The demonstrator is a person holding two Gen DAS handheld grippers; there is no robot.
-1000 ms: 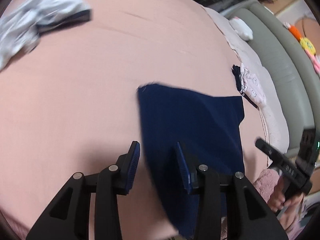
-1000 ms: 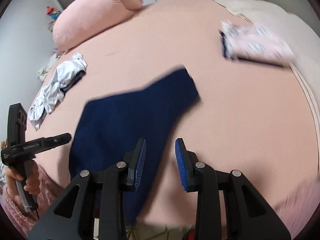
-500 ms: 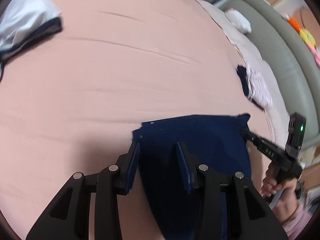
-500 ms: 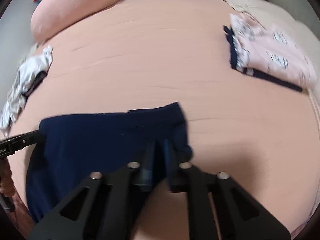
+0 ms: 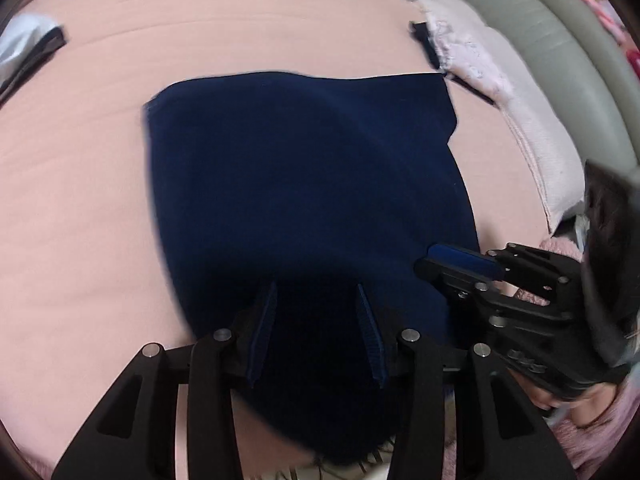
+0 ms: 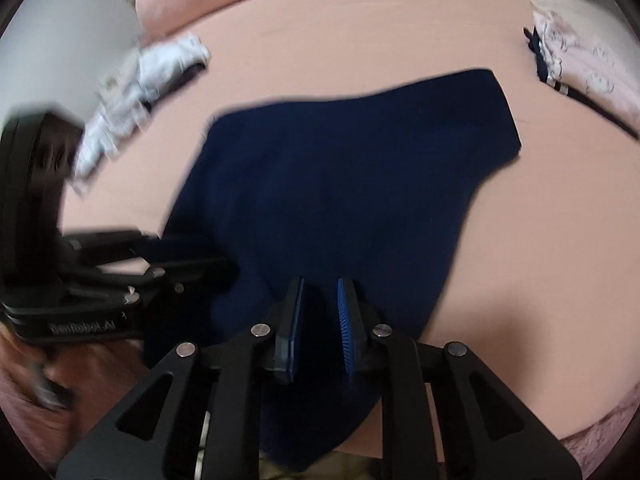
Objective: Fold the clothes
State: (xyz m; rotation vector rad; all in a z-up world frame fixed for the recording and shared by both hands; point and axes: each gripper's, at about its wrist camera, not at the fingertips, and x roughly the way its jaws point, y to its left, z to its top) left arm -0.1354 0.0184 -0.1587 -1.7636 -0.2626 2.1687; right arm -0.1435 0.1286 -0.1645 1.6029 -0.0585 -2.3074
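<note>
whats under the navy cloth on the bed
The navy garment lies flat on the pink bedsheet, which shows all round it. Anything beneath the cloth itself is covered and cannot be seen.

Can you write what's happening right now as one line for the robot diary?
step: laying out navy garment | place: pink bed sheet | left gripper: open above it | right gripper: opening, nothing pinched

One navy garment, one white crumpled garment, one folded pink garment, two tools.
</note>
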